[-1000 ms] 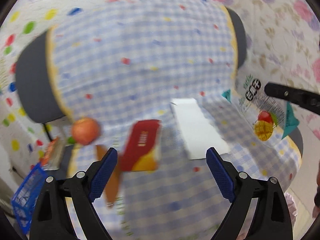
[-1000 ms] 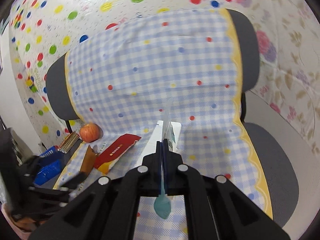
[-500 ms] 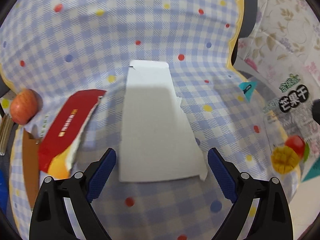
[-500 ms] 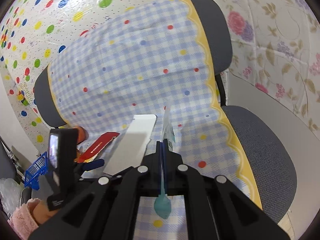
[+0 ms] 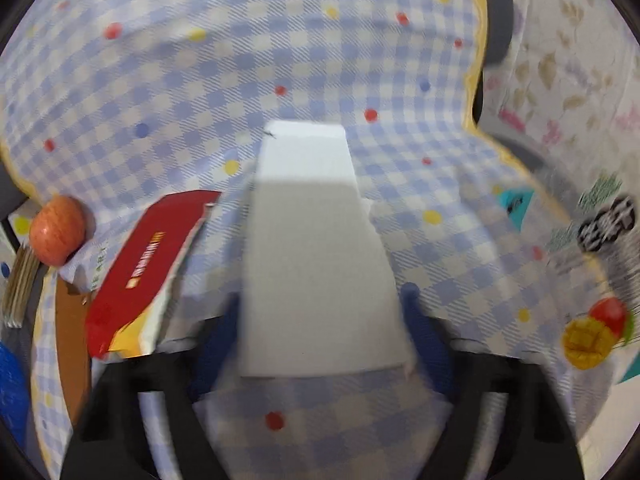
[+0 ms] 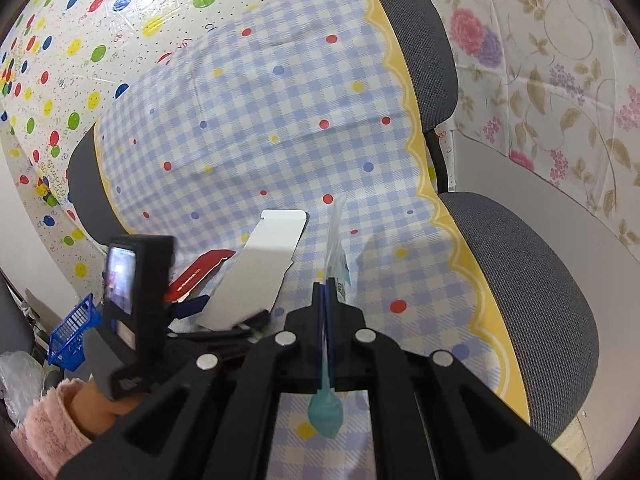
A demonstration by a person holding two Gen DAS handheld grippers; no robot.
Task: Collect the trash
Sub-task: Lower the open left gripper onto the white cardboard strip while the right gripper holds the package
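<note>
Left wrist view: left gripper (image 5: 320, 320) spread wide, one blue finger (image 5: 218, 334) on each side of the white card (image 5: 316, 264); whether either finger touches it is lost in blur.
White card: flat on the checked cloth (image 5: 240, 80) covering the chair seat.
Red carton (image 5: 144, 268): just left of the white card, on the cloth.
Apple (image 5: 58, 234): left of the red carton, at the cloth edge.
Right gripper (image 6: 325, 292): fingers pressed together on a mango snack wrapper (image 6: 334, 240), held edge-on above the cloth, right of the white card.
Blue basket (image 6: 72, 330): far left of the card, off the chair.
</note>
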